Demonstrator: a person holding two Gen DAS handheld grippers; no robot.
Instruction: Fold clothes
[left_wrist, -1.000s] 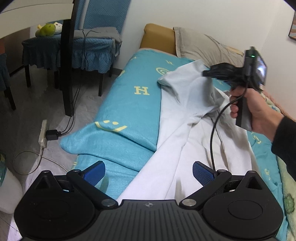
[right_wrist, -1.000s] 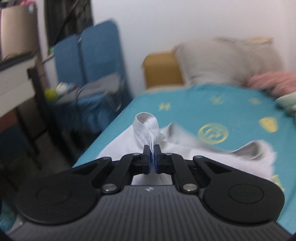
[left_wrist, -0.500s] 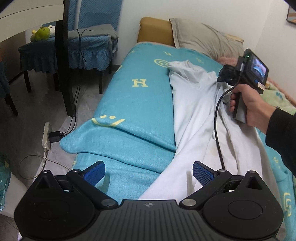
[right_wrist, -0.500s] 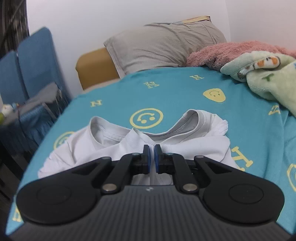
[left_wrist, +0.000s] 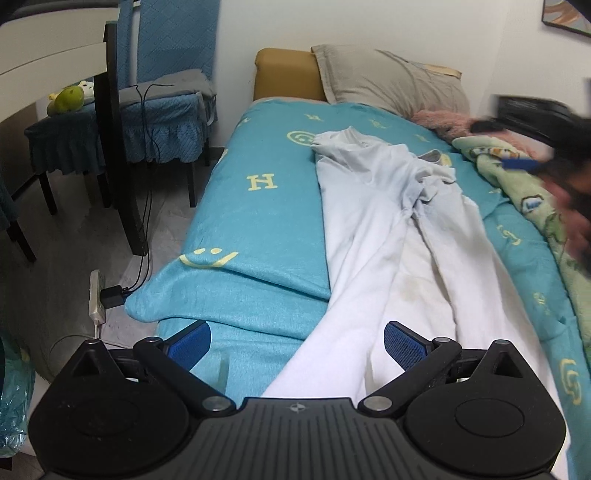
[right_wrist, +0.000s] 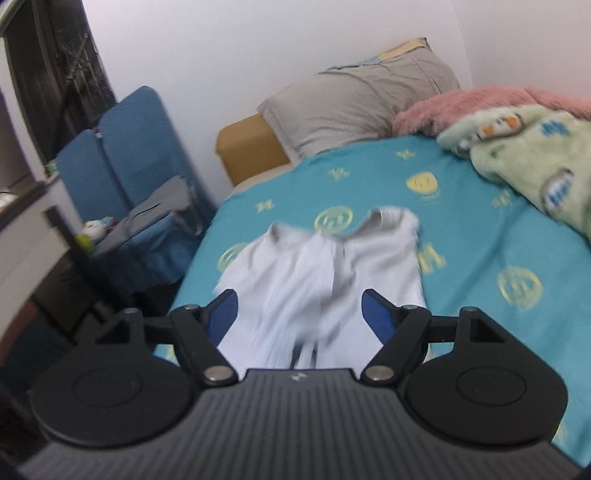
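White shirt (left_wrist: 373, 229) lengthwise on teal blanket (left_wrist: 258, 206), grey pillow (left_wrist: 391, 81) beyond, left claw (left_wrist: 297, 341) apart, right claw (right_wrist: 299, 314) opening, empty.

A home bedroom: a bed (left_wrist: 258, 206) under a teal blanket, with a grey pillow (left_wrist: 391, 79) at twelve o'clock. Fabric-covered chairs (left_wrist: 162, 99) stand at ten o'clock.

1. One white T-shirt (left_wrist: 373, 229) on the bed (left_wrist: 258, 221).
2. One grey pillow (left_wrist: 391, 79) at the head edge of the bed.
3. Two blankets along the bed's right edge: one pink (right_wrist: 480, 101), one green patterned (right_wrist: 528, 147).
4. Two blue-covered chairs (left_wrist: 166, 85) beside the bed.
5. One power strip (left_wrist: 96, 295) on the floor.
6. Two claws: left claw (left_wrist: 297, 345), right claw (right_wrist: 299, 310).
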